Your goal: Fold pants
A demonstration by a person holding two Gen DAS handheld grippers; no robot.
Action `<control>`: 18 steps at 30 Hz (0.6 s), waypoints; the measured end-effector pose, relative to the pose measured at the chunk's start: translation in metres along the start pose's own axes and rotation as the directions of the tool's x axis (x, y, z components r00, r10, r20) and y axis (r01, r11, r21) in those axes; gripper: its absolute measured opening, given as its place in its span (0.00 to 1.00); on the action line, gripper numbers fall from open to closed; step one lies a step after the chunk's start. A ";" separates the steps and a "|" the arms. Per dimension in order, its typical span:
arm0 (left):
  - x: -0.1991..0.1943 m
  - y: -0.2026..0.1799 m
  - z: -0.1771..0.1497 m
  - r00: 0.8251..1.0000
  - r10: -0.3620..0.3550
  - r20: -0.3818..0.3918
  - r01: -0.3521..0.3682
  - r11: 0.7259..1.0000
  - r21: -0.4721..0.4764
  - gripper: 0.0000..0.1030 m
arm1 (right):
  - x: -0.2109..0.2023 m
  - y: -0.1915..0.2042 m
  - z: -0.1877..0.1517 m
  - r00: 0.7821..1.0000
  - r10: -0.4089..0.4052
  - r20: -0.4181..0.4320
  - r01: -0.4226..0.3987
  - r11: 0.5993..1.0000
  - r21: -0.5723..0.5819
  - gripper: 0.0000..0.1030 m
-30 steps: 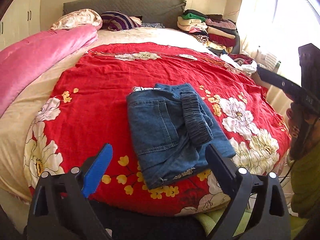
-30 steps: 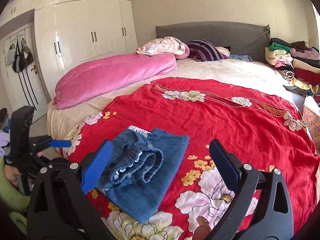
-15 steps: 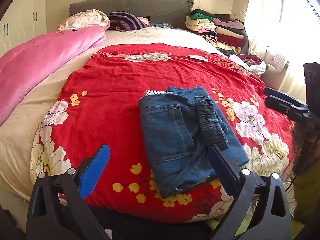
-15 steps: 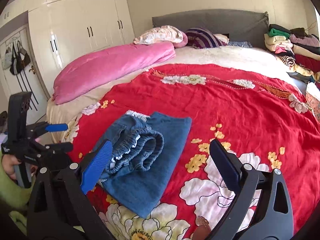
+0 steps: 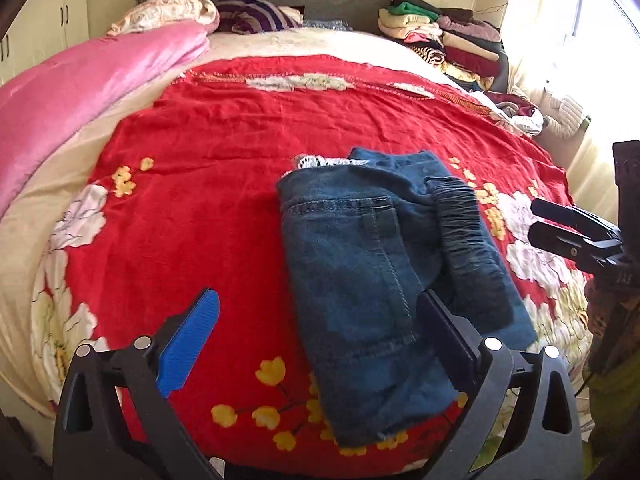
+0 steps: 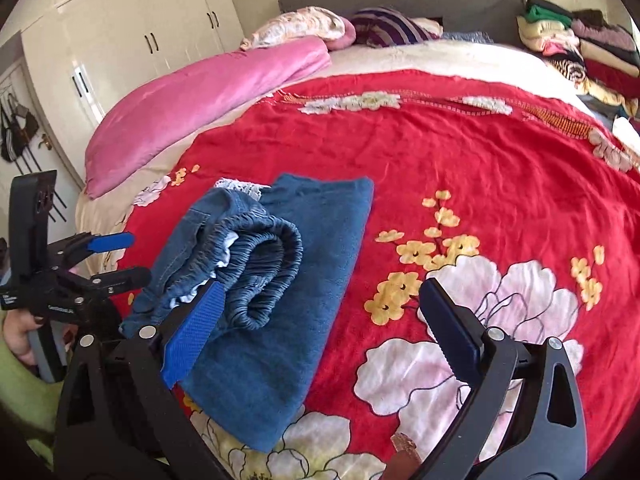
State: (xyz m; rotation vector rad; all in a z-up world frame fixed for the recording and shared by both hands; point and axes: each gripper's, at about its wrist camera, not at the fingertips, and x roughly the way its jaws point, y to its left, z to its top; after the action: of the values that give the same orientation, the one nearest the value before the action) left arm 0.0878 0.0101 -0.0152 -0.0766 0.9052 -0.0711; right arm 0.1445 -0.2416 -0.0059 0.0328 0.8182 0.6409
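Observation:
The blue denim pants [image 5: 372, 280] lie folded in a compact stack on the red flowered bedspread [image 5: 224, 184], elastic waistband bunched on top at the right. In the right wrist view the pants [image 6: 276, 280] lie left of centre, waistband rolled on top. My left gripper [image 5: 316, 332] is open and empty, its jaws straddling the near left part of the stack from above. My right gripper [image 6: 316, 320] is open and empty over the stack's right edge. Each gripper shows in the other's view: the right one [image 5: 560, 232] and the left one [image 6: 100, 256].
A pink duvet [image 6: 208, 96] lies along the bed's left side, with pillows [image 5: 168, 12] at the grey headboard. A pile of folded clothes [image 5: 448, 44] stands at the far right. White wardrobes [image 6: 132, 32] line the left wall.
Both grippers have moved in closer to the folded pants, which now look larger and nearer. The pants have not moved. Both grippers stay open.

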 end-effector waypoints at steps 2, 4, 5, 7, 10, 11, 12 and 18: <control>0.010 0.002 0.003 1.000 -0.013 -0.015 0.013 1.000 -0.014 0.96 | 0.008 -0.003 0.000 1.000 0.003 -0.022 -0.002 1.000 0.017 0.89; 0.019 0.005 0.005 0.999 -0.028 -0.028 0.027 0.999 -0.028 0.96 | 0.017 -0.006 0.000 0.999 0.008 -0.054 -0.006 0.999 0.031 0.88; 0.023 0.006 0.005 0.999 -0.033 -0.031 0.032 0.999 -0.034 0.96 | 0.021 -0.007 0.001 0.998 0.011 -0.067 -0.008 0.999 0.040 0.87; 0.032 0.008 0.006 0.998 -0.042 -0.046 0.040 0.998 -0.047 0.96 | 0.030 -0.008 0.002 0.995 0.037 -0.092 -0.031 0.998 0.061 0.76; 0.041 0.010 0.006 0.996 -0.071 -0.054 0.067 0.996 -0.066 0.96 | 0.044 -0.009 0.002 0.989 0.065 -0.129 -0.055 0.996 0.076 0.68; 0.043 0.009 0.006 0.996 -0.074 -0.054 0.070 0.995 -0.065 0.96 | 0.048 -0.009 0.002 0.988 0.065 -0.138 -0.054 0.995 0.080 0.67; 0.044 0.008 0.005 0.996 -0.073 -0.052 0.070 0.996 -0.062 0.96 | 0.051 -0.009 0.002 0.988 0.066 -0.143 -0.055 0.995 0.081 0.66; 0.046 0.004 0.006 0.995 -0.082 -0.050 0.079 0.995 -0.054 0.96 | 0.059 -0.006 0.001 0.985 0.087 -0.148 -0.077 0.994 0.074 0.63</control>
State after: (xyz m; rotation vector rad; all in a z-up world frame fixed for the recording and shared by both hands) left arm 0.1209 0.0102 -0.0482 -0.1602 0.9560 -0.1254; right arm 0.1783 -0.2139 -0.0465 0.0809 0.9892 0.6993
